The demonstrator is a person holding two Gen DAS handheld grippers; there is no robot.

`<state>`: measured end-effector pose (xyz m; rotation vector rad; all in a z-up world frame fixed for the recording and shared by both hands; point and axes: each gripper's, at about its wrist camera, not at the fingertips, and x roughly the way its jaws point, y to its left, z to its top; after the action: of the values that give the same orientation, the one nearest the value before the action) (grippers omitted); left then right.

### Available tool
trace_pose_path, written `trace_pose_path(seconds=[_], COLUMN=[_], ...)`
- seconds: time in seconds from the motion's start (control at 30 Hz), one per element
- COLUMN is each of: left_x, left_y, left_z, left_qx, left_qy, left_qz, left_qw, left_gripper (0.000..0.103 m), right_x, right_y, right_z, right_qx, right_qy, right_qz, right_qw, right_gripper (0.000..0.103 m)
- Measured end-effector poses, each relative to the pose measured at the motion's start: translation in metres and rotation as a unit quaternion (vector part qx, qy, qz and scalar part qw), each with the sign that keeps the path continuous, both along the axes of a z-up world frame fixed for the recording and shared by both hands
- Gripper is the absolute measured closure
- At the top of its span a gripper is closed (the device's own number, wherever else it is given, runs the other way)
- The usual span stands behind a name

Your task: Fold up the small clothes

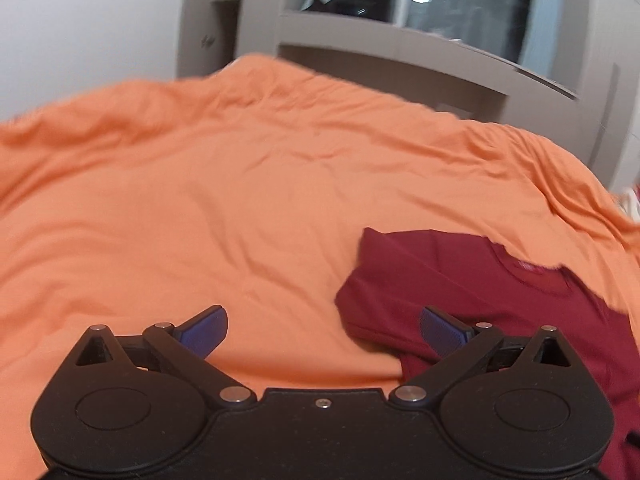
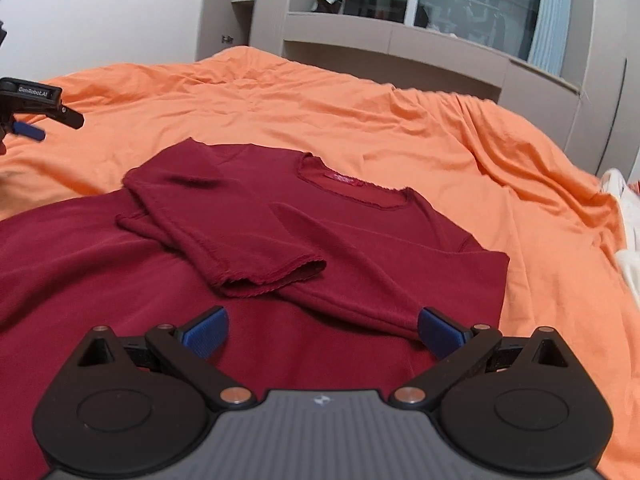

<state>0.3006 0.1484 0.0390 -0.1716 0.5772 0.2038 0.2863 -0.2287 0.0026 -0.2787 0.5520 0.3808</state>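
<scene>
Dark red long-sleeved knit top (image 2: 248, 216) spread flat mid-bed on the wrinkled orange bedsheet (image 2: 360, 120), sleeves crossed inward as a likely first fold, with left gripper (image 1: 323, 330) and right gripper (image 2: 323, 330) both wide open, empty, poised above.

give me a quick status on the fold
Left gripper and right gripper open, empty. Red shirt flat on orange sheet, both sleeves folded in. Nothing blocking.
</scene>
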Motion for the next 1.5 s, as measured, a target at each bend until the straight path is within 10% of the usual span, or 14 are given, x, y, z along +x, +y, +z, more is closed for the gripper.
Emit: trace_pose_path(seconds=[0.4,0.77,1.0,1.5], left_x=[-0.032,0.046,0.096,0.107], left_y=[-0.012,-0.032,-0.036,-0.018], left_z=[-0.02,-0.063,-0.08,-0.073], left_qx=[0.032,0.138,0.198,0.166], left_qy=[0.035,0.114,0.124,0.067], left_qz=[-0.025,-0.098,-0.093,-0.08], left_qw=[0.9985,0.979,0.9678,0.9806], left_gripper=[0.001,0.001,0.002,0.007], right_x=[-0.05,0.01,0.046,0.051], right_y=[-0.012,-0.023,-0.009,0.007], right_z=[0.004,0.005,-0.001,-0.019], right_qx=[-0.009,0.111,0.095,0.075], right_qy=[-0.045,0.015,0.02,0.032], right_qz=[-0.014,-0.06,-0.054,-0.038], right_qw=[0.999,0.992,0.994,0.996], right_gripper=[0.0,0.0,0.0,0.0])
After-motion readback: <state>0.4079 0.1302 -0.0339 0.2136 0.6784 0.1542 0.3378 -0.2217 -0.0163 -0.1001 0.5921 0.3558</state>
